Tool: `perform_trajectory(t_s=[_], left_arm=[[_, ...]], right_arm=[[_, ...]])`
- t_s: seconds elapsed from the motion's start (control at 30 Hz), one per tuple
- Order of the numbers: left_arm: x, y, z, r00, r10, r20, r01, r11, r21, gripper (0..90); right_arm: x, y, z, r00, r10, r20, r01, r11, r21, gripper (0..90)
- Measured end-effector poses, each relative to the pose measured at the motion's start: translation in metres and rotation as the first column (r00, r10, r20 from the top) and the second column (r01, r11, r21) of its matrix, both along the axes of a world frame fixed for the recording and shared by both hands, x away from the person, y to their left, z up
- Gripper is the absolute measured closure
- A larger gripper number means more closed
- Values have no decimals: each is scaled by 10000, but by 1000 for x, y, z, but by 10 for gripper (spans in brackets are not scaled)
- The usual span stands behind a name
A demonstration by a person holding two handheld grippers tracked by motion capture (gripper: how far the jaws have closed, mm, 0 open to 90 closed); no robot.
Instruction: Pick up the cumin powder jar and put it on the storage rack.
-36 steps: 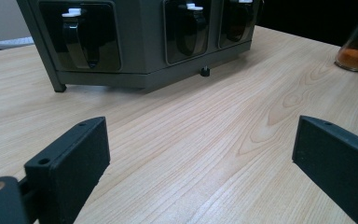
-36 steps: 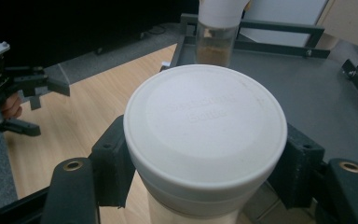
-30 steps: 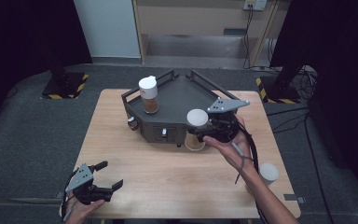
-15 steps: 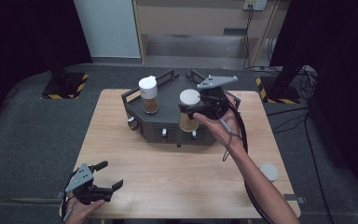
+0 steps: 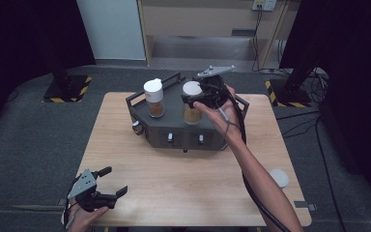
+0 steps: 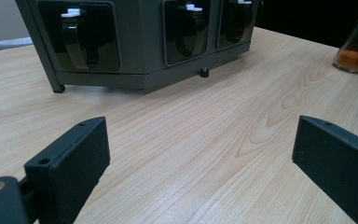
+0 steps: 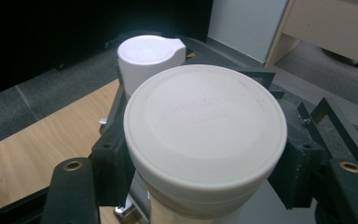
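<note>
High view: jar (image 5: 192, 103) in right hand-held gripper (image 5: 196, 98)

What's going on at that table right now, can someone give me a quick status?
Right gripper shut on white-lidded glass jar of tan powder, over dark grey dispenser rack. Left gripper open, idle, low over the table. Second white-capped spice jar stands on the rack alongside; nothing blocking.

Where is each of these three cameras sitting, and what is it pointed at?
High view: above the table's near side, looking forward and down at the wooden table; both forearms show.
Left gripper view: rides low, facing the dark grey rack; its open black jaws show.
Right gripper view: looks over the white-lidded spice jar that its jaws clamp.
All share the rack.
</note>
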State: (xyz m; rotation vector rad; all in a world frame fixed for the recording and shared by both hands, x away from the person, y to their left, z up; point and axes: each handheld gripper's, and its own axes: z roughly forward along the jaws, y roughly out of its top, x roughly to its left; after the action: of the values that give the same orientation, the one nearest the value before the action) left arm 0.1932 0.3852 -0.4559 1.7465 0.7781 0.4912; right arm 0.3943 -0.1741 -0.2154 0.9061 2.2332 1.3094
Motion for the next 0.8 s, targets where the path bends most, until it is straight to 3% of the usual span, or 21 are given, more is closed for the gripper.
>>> perform_trajectory(t_s=[0.43, 0.8], left_arm=[[0, 1, 0, 10000, -29, 15, 29, 10000, 4, 30], [0, 0, 0, 10000, -54, 34, 54, 10000, 3, 31]], right_arm=[[26, 20, -8, 9988, -480, 99, 481, 9988, -111, 334], [44, 27, -31, 9970, -764, -110, 765, 9971, 56, 334]])
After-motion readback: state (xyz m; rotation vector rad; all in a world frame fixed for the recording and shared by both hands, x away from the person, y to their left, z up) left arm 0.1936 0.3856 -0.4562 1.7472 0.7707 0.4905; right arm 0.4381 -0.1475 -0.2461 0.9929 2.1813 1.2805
